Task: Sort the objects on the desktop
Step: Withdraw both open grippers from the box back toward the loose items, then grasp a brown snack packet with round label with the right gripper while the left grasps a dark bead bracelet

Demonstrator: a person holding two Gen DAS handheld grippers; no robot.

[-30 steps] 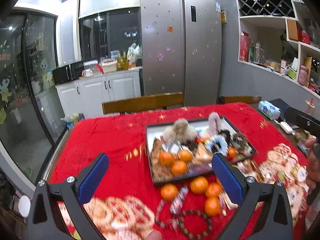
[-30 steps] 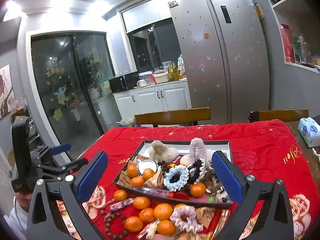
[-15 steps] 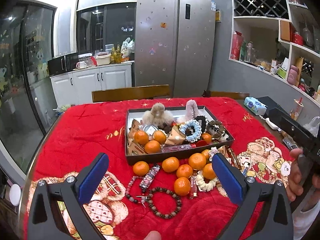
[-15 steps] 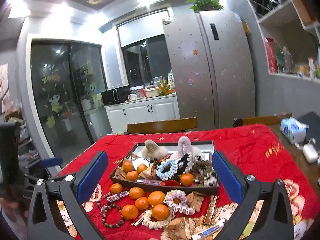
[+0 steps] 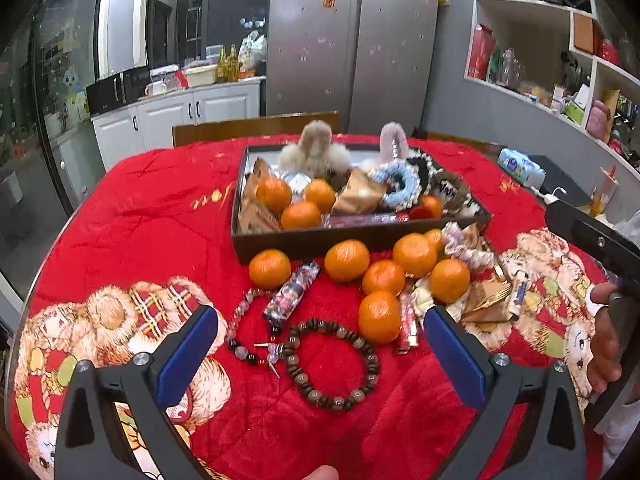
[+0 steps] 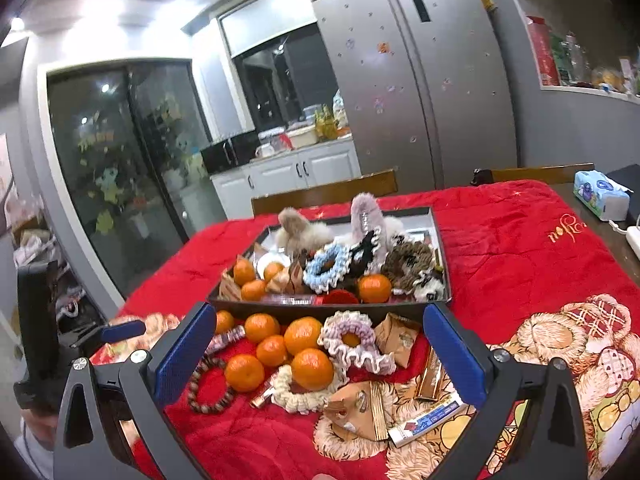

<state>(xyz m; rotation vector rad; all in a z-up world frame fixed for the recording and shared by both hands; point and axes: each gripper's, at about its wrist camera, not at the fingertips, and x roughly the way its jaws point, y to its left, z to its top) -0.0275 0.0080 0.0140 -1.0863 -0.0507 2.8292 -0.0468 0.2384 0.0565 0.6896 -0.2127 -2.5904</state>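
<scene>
A dark tray (image 5: 304, 240) on the red blanket holds tangerines, snack packets, scrunchies and plush toys; it also shows in the right wrist view (image 6: 320, 312). In front of it lie several loose tangerines (image 5: 347, 260), a brown bead bracelet (image 5: 332, 364), a crystal bracelet (image 5: 244, 312), a wrapped candy bar (image 5: 292, 294), a lilac scrunchie (image 6: 354, 340), a cream scrunchie (image 6: 298, 394) and snack packets (image 6: 358, 412). My left gripper (image 5: 320, 356) is open and empty, above the brown bracelet. My right gripper (image 6: 318, 356) is open and empty, above the tangerine pile (image 6: 312, 368).
The red blanket (image 5: 140, 220) covers the table. A tissue pack (image 6: 600, 194) and a white charger lie at the right edge. Wooden chair backs (image 5: 256, 128) stand behind the table. The other hand-held gripper (image 5: 592, 240) shows at the right of the left wrist view.
Both grippers have moved forward and lower toward the loose items in front of the tray. Both stay open and empty.
</scene>
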